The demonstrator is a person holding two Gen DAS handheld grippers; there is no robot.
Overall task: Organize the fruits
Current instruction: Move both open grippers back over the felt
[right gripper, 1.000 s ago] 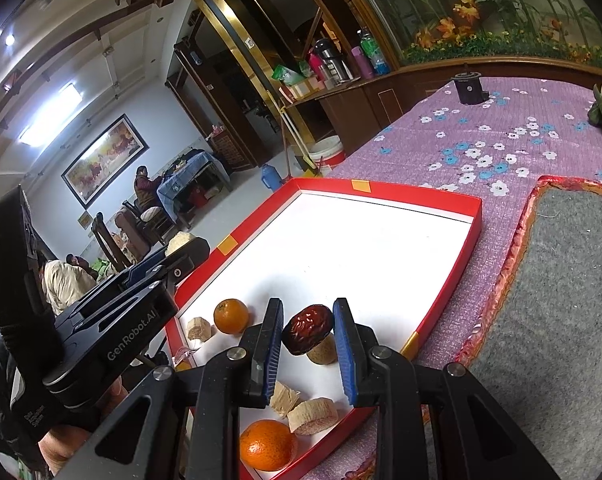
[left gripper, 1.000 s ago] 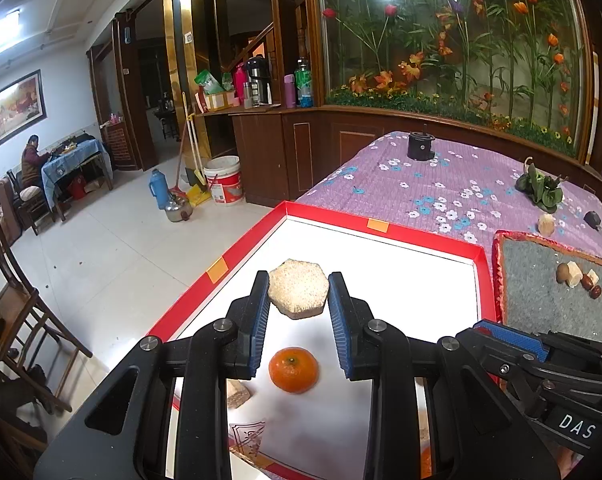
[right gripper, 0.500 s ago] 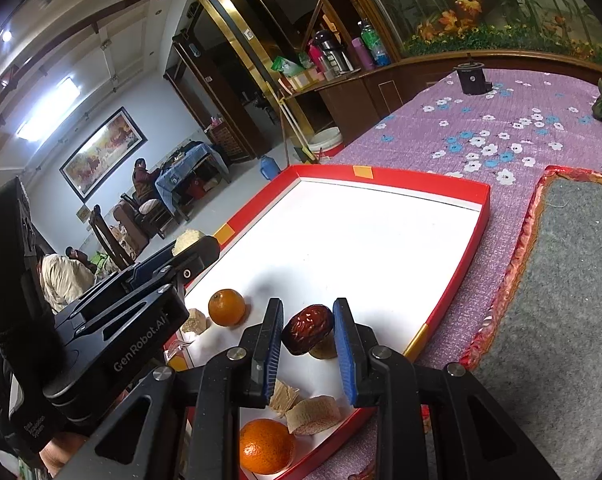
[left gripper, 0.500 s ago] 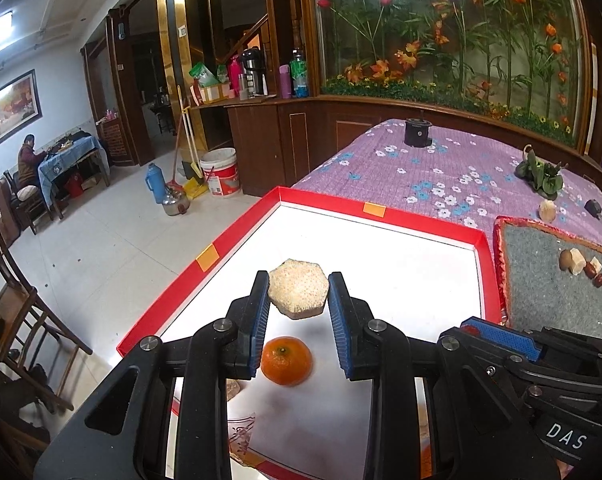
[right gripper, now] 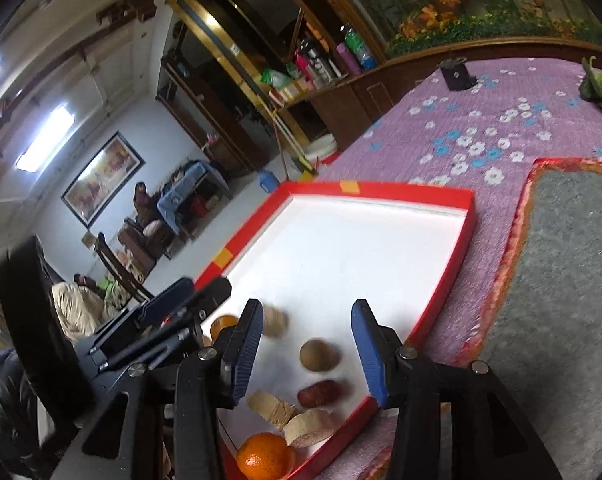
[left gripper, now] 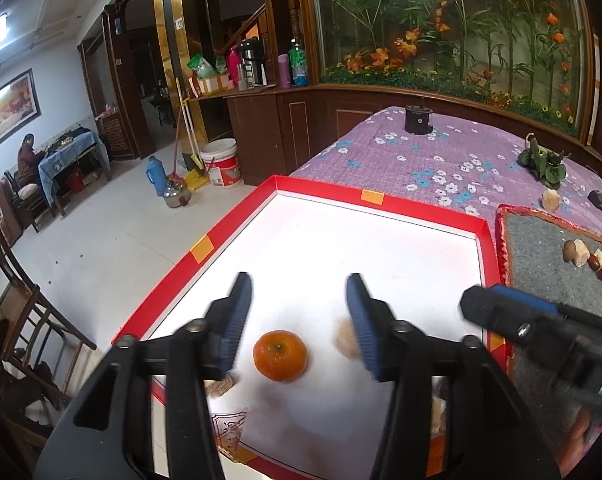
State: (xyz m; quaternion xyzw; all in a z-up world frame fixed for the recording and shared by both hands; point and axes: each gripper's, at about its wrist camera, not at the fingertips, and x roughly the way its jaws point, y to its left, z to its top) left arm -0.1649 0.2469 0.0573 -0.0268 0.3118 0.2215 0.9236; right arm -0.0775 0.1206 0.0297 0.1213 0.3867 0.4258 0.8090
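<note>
My left gripper is open and empty above the red-rimmed white tray. A mandarin lies on the tray between its fingers. The beige hexagon cake shows blurred beside the right finger. My right gripper is open and empty over the tray's near corner. Below it lie the dark red date, a round brown fruit, beige cake pieces and a second mandarin. The hexagon cake and first mandarin show at the left finger.
A grey felt mat with a red edge lies right of the tray and holds several small fruits. The purple flowered cloth carries a black cup and green vegetables. The table edge and floor lie to the left.
Both grippers opened. The left let go of the hexagon cake, which dropped to the tray. The right let go of the date, which now lies on the tray.
</note>
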